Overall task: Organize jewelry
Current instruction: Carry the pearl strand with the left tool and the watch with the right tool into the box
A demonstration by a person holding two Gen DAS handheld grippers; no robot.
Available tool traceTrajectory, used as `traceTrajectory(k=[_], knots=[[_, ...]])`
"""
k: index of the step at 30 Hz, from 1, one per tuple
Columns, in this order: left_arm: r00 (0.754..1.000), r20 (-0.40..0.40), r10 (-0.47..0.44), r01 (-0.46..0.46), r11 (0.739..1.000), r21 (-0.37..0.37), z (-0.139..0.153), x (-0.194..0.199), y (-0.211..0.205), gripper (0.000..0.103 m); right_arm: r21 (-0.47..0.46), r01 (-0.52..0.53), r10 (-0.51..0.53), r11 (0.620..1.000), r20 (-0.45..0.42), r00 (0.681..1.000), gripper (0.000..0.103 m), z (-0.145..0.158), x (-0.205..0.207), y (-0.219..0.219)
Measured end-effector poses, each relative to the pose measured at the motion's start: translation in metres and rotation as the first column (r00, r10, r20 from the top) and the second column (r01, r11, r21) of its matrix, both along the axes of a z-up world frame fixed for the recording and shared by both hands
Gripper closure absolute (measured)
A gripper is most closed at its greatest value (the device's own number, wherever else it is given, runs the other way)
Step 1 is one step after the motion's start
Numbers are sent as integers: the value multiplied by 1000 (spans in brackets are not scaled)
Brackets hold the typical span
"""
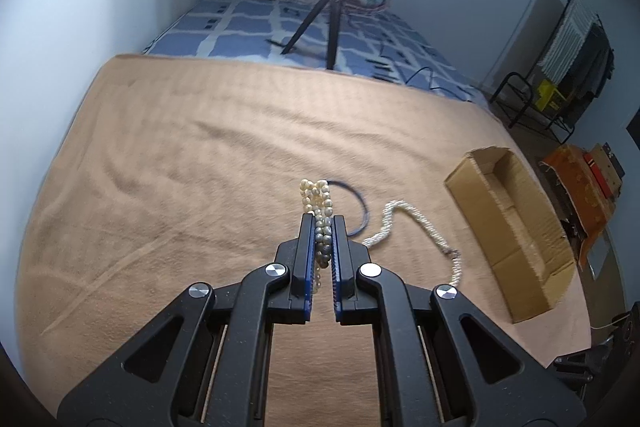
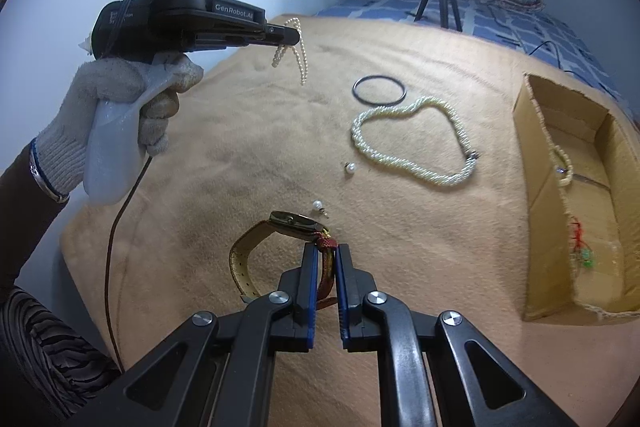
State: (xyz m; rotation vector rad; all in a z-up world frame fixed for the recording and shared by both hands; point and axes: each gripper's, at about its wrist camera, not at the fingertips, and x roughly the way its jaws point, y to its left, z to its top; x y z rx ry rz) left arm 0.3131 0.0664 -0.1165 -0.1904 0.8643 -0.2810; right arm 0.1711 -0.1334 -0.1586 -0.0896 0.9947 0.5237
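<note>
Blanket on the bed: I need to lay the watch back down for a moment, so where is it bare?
The tan blanket is bare left of the dark ring and two loose pearls. It is crowded between the twisted pearl necklace and cardboard box.

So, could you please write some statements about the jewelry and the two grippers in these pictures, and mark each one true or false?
1. The left gripper is shut on a pearl bracelet. True.
2. The right gripper holds the black ring. False: it is shut on the strap of a wristwatch; the black ring lies on the blanket.
3. The thick pearl necklace is inside the cardboard box. False: it lies on the blanket, left of the cardboard box.
4. Two loose pearl earrings lie on the blanket, apart from each other. True.
5. The cardboard box is empty. False: it holds some jewelry already.
</note>
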Motion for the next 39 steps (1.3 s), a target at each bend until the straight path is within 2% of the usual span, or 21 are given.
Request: traceTrajectory(k=[13, 23, 31, 39], knots=[[993, 53, -104, 106, 993, -41, 35, -6, -61, 98, 21, 85, -87, 996, 105, 991, 97, 49, -4, -60], [979, 69, -193, 198, 978, -64, 45, -5, -123, 98, 60, 252, -259, 966, 169, 951, 97, 79, 8, -138], [961, 64, -269, 273, 960, -56, 45, 0, -178, 98, 64, 370, -376, 927, 170, 911, 97, 80, 16, -189], [947, 44, -318, 320, 945, -61, 38, 13, -227, 98, 38, 417, -417, 908, 146, 897, 97, 68, 19, -208]])
